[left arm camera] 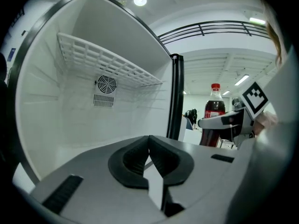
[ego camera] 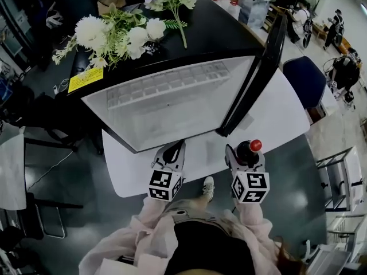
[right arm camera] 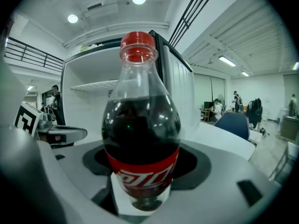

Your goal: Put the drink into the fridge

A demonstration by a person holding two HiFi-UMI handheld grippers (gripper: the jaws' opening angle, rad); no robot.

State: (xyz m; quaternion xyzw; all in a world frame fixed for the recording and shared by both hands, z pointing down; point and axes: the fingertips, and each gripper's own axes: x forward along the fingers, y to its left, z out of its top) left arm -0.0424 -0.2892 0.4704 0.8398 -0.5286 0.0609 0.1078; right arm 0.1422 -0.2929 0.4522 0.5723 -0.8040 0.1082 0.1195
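Note:
A cola bottle (right arm camera: 140, 125) with a red cap and red label stands upright between the pads of my right gripper (right arm camera: 140, 174), which is shut on it. In the head view the bottle (ego camera: 251, 149) and right gripper (ego camera: 243, 154) hover over the white table's front edge, right of the fridge opening. The small black fridge (ego camera: 172, 102) stands on the table with its door (ego camera: 261, 67) swung open to the right. Its white inside (left arm camera: 93, 120) holds one wire shelf (left arm camera: 107, 62). My left gripper (ego camera: 172, 152) faces the opening, jaws shut on nothing (left arm camera: 149, 155).
White artificial flowers (ego camera: 120, 33) lie on the fridge's black top. The white table (ego camera: 287, 113) extends right of the door. A blue chair (ego camera: 307, 79) stands beyond it, with people at desks further back. A yellow label (ego camera: 86, 79) marks the fridge's left corner.

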